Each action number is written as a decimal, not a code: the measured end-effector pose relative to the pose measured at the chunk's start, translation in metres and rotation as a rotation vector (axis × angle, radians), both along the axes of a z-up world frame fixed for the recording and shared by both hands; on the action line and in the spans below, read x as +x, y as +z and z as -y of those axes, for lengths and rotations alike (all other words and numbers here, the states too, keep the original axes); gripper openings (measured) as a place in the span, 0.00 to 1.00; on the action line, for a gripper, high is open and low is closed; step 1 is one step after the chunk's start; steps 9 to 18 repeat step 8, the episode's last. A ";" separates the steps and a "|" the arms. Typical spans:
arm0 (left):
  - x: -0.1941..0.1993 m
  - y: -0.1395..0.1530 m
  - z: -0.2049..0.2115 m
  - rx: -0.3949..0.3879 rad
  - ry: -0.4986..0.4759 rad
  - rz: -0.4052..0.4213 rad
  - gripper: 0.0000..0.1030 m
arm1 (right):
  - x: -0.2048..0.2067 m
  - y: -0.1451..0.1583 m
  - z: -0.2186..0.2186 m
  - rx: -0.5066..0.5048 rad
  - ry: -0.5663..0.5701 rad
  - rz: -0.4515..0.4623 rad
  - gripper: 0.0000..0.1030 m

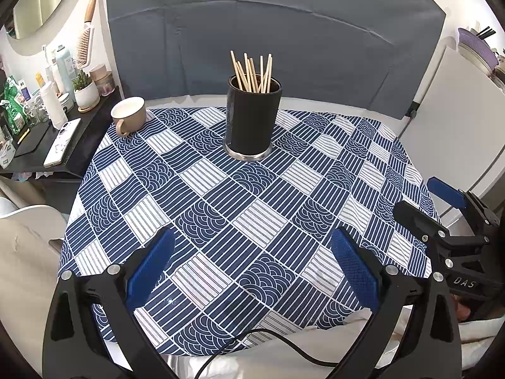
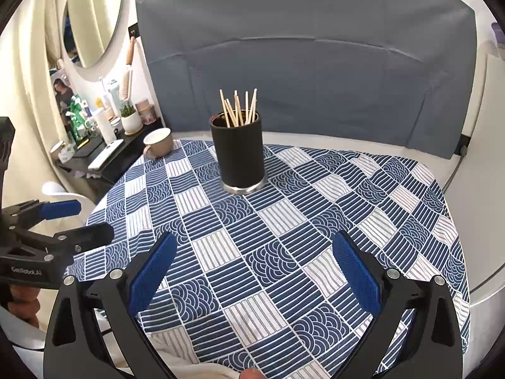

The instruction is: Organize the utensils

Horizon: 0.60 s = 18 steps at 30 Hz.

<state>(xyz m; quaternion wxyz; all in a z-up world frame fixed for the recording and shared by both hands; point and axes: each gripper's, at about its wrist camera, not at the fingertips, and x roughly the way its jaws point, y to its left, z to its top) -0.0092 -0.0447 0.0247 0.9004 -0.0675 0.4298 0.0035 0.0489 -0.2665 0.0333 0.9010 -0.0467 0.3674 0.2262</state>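
A black cylindrical holder (image 1: 251, 120) with a metal base stands upright at the far middle of the table, with several wooden chopsticks (image 1: 252, 72) standing in it. It also shows in the right wrist view (image 2: 239, 154), with the chopsticks (image 2: 239, 109) sticking out of its top. My left gripper (image 1: 254, 265) is open and empty above the near part of the table. My right gripper (image 2: 252, 268) is open and empty, also near the front. Each gripper shows at the edge of the other's view, the right one (image 1: 442, 202) and the left one (image 2: 75, 221).
A blue and white patterned cloth (image 1: 221, 208) covers the round table. A beige mug (image 1: 128, 117) stands at its far left edge. A dark side shelf (image 1: 47, 139) with a phone, bottles and a plant is at the left. A grey backdrop (image 1: 268, 38) stands behind. A black cable (image 1: 252, 341) lies at the front edge.
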 end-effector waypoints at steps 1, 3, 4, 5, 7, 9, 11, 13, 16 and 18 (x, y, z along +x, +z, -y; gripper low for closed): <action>0.000 0.000 -0.001 0.004 0.007 0.003 0.94 | 0.000 0.000 0.000 0.000 0.001 0.000 0.92; 0.000 0.001 -0.002 0.008 0.010 0.004 0.94 | 0.001 0.000 0.000 -0.001 0.000 0.001 0.92; 0.000 0.001 -0.002 0.006 0.010 0.005 0.94 | 0.001 0.000 0.000 -0.001 0.001 0.001 0.92; 0.001 0.000 -0.002 0.004 0.008 0.002 0.94 | 0.001 -0.001 0.000 0.000 0.002 -0.001 0.92; 0.002 -0.001 -0.001 0.000 -0.001 -0.004 0.94 | 0.001 -0.001 0.000 0.000 0.002 -0.001 0.92; 0.003 -0.001 0.000 -0.001 -0.004 -0.006 0.94 | 0.001 -0.001 0.000 -0.001 0.000 -0.001 0.92; 0.003 -0.001 0.000 -0.001 -0.004 -0.006 0.94 | 0.001 -0.001 0.000 -0.001 0.000 -0.001 0.92; 0.003 -0.001 0.000 -0.001 -0.004 -0.006 0.94 | 0.001 -0.001 0.000 -0.001 0.000 -0.001 0.92; 0.003 -0.001 0.000 -0.001 -0.004 -0.006 0.94 | 0.001 -0.001 0.000 -0.001 0.000 -0.001 0.92; 0.003 -0.001 0.000 -0.001 -0.004 -0.006 0.94 | 0.001 -0.001 0.000 -0.001 0.000 -0.001 0.92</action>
